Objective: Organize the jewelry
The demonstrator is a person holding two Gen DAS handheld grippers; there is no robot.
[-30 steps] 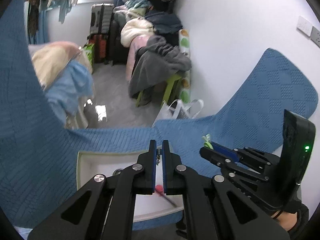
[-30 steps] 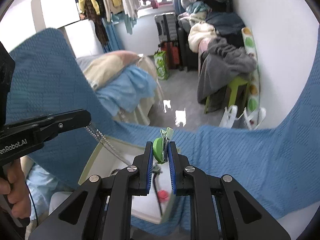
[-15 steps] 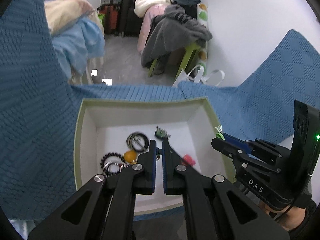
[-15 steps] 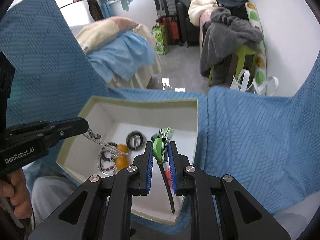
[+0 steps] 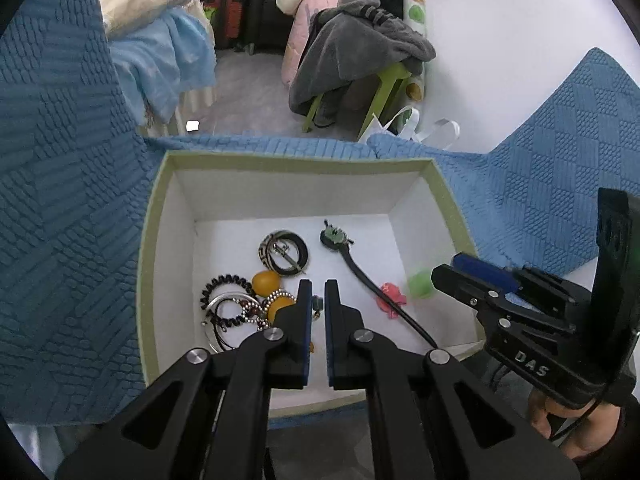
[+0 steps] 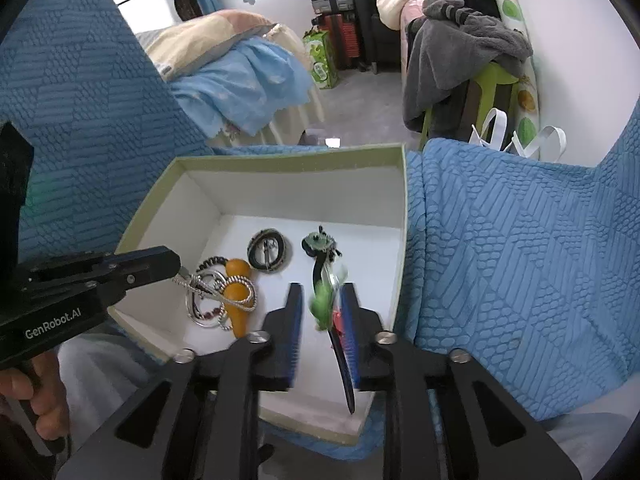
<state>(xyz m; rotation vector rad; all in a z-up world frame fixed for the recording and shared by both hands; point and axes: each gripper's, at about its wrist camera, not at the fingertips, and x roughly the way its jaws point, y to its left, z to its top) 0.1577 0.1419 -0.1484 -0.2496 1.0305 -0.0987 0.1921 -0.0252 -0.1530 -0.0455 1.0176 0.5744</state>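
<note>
Both grippers hang over one white box with a pale green rim, sitting on a blue quilted cover. The left gripper is easing its jaws apart, a small gap showing, with the end of a silver chain at its tip; whether the pads press it I cannot tell. The right gripper is spreading too, and one green hair clip, blurred, sits loose between its fingers above the box's right wall. On the box floor: one black ring-shaped brooch toward the far wall, one long black hairpin with a green ornament near the right wall, one small pink piece beside it, two orange beads, and a tangle of bracelets near the left wall, too knotted to count.
</note>
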